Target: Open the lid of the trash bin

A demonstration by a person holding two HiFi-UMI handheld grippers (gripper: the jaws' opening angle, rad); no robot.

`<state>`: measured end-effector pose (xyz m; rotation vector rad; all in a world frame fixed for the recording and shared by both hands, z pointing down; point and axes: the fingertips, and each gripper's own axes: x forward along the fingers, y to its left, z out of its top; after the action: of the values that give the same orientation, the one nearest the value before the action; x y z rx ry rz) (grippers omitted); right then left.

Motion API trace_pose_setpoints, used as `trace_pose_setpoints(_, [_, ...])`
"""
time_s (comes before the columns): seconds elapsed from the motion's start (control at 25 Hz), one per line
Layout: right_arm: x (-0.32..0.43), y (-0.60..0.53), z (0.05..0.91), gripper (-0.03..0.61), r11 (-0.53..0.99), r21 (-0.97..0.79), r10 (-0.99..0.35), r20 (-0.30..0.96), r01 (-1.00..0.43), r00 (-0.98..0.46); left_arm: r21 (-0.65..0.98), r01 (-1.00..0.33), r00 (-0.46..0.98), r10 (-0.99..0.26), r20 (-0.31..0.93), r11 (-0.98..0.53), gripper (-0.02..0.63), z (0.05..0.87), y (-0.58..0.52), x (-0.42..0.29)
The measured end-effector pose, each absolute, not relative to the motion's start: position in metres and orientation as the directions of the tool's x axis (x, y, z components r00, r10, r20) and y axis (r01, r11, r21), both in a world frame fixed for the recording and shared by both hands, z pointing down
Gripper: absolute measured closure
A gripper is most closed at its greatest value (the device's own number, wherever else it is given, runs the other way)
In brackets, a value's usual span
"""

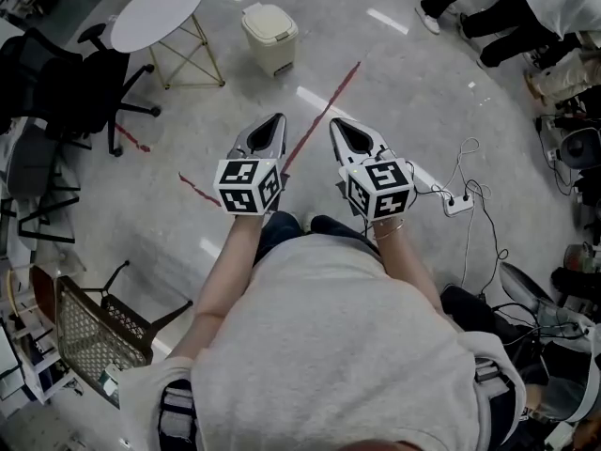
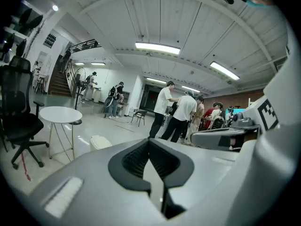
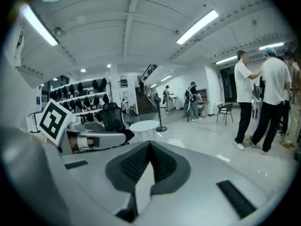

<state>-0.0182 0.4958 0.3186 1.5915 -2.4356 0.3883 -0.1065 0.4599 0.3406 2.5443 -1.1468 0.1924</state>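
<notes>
Glossy floor (image 1: 404, 101), boxy cream trash bin (image 1: 269, 36)

You're standing in a big open lab or workshop hall. It has a polished grey floor (image 1: 394, 111) marked with red tape (image 1: 329, 106), a black office chair (image 1: 66, 87), a round white table (image 1: 155, 12) and a power strip (image 1: 458, 205) trailing cables. Strip lights (image 2: 157, 47) run overhead, and there's a staircase (image 2: 56, 84) at the back.
</notes>
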Motion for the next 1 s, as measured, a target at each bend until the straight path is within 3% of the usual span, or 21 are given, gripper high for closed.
trace_pose_setpoints(0.48, [0.016, 0.48, 0.337, 0.584, 0.336, -0.198, -0.862, 0.328, -0.921, -0.385, 0.245, -0.749, 0.658, -0.651, 0.377, -0.615, 0.604, 0.37, 0.45, -0.084])
trace_pose_setpoints(1.0, [0.02, 0.32, 0.326, 0.584, 0.3, -0.152, -0.902, 0.276, -0.942, -0.332, 0.266, -0.717, 0.694, -0.628, 0.352, -0.644, 0.604, 0.373, 0.285, -0.077])
